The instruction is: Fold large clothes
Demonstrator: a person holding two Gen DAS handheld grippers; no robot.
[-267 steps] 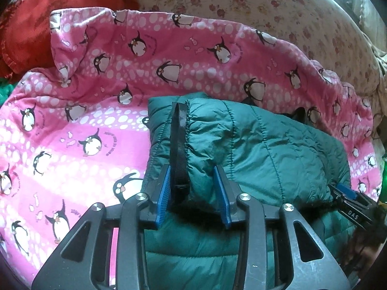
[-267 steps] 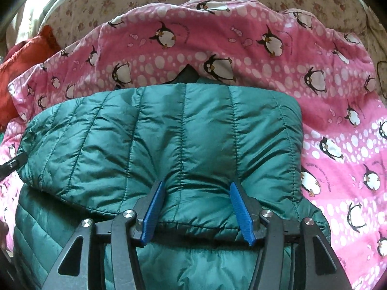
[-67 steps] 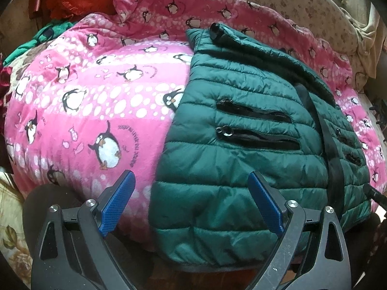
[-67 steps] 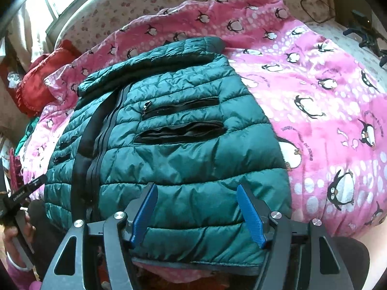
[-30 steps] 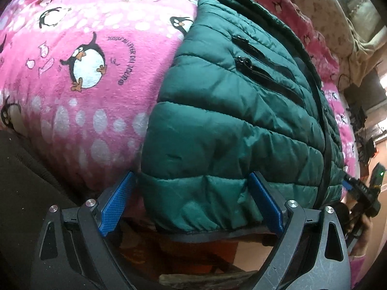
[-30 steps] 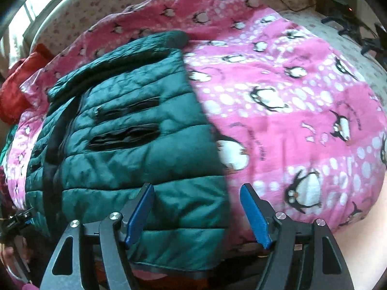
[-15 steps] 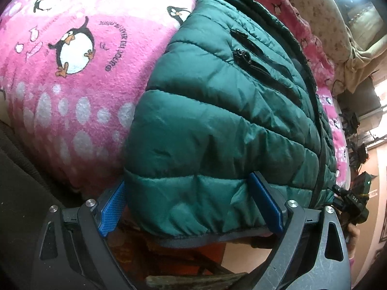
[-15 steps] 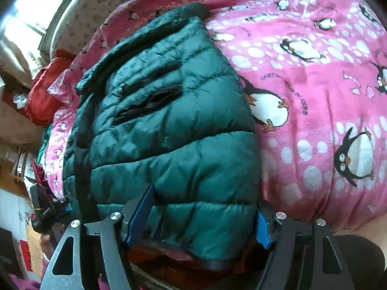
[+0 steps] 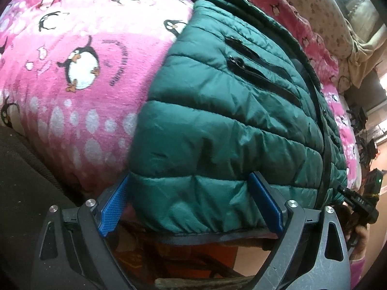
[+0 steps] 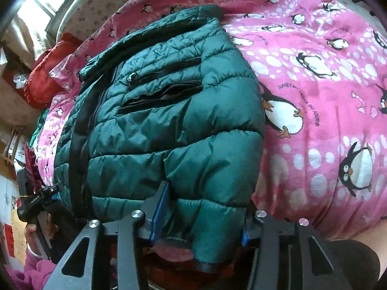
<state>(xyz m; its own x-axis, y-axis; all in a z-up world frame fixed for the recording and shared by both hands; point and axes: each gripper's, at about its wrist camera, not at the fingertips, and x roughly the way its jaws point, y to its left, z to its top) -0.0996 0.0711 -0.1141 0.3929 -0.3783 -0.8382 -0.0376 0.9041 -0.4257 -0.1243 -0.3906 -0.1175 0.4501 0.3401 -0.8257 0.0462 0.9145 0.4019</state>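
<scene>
A dark green quilted puffer jacket (image 9: 229, 111) lies front up on a pink penguin blanket (image 9: 72, 60), its hem hanging over the bed's near edge. My left gripper (image 9: 191, 203) is open, its blue pads either side of the jacket's left hem corner. My right gripper (image 10: 200, 215) has closed in on the right hem corner (image 10: 208, 236); the padding bulges between its blue pads. The jacket also fills the right wrist view (image 10: 164, 120). The right gripper shows at the far right of the left wrist view (image 9: 358, 203).
A red cushion (image 10: 46, 79) lies at the bed's far left. A floral sheet (image 9: 314, 7) covers the bed beyond the blanket. The blanket (image 10: 326, 96) spreads to the right of the jacket. Dark floor and clutter lie below the bed edge.
Both grippers have dropped to the hem at the bed edge. The right gripper's jaws have narrowed onto the hem corner. The left gripper has slid further around its corner, still wide.
</scene>
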